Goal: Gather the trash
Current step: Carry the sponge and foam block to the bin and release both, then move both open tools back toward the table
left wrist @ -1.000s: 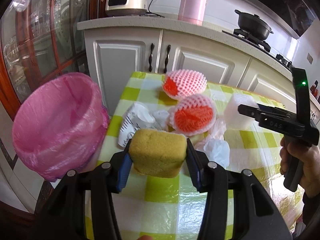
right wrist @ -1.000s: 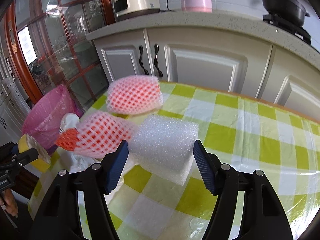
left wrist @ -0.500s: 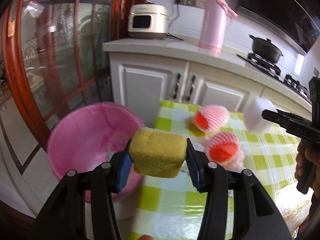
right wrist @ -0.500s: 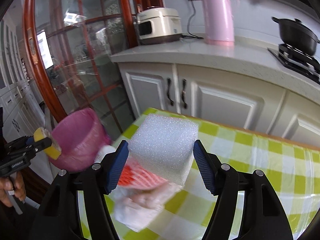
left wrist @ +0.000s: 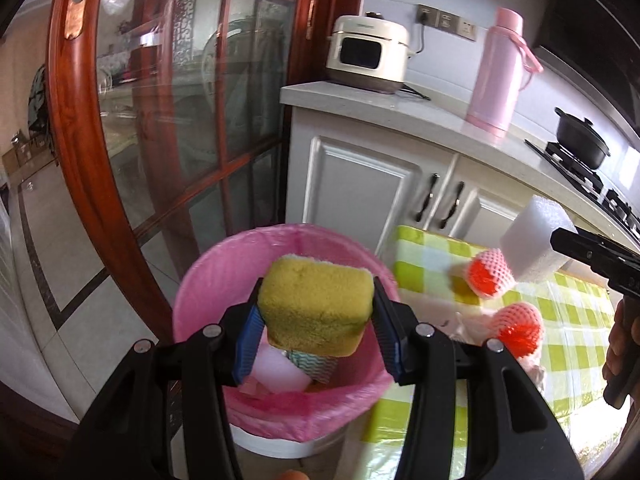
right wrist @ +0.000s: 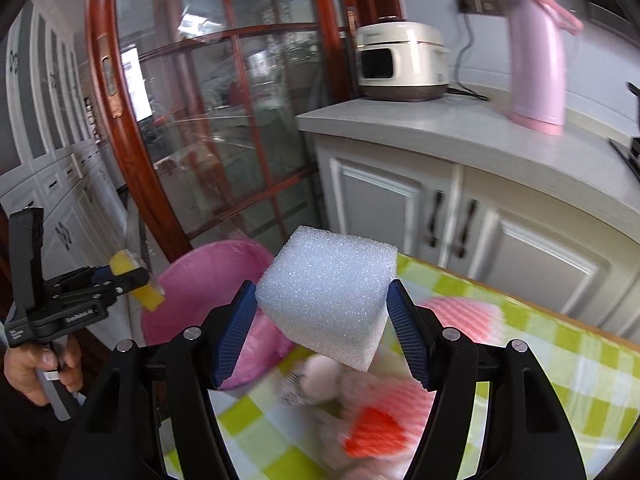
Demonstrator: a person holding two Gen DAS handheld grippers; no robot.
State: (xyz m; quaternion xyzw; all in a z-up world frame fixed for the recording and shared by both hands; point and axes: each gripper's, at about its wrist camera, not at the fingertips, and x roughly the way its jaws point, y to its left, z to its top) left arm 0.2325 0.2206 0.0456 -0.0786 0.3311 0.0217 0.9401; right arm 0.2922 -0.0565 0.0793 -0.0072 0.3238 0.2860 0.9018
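Trash is already in both grippers. The left gripper (left wrist: 316, 314) pinches a yellow sponge (left wrist: 316, 308) by its two short ends, so the sponge's long side runs straight across from one blue pad to the other. Directly beyond and below its fingertips lies the open mouth of the pink-lined bin (left wrist: 200, 280), with a few scraps at the bottom; judging by this view, the sponge hangs over the bin, so letting go should drop it in. The right gripper (right wrist: 322, 312) clamps a white foam block (right wrist: 326, 292) the same way. Its view puts the bin (right wrist: 192, 276) ahead and to its left, past the edge of the checked table (right wrist: 520, 328), so the left hand is the nearer one. Two red net-wrapped fruits (left wrist: 488, 276) and crumpled wrappers (left wrist: 452, 320) remain on the table, right of the left gripper.
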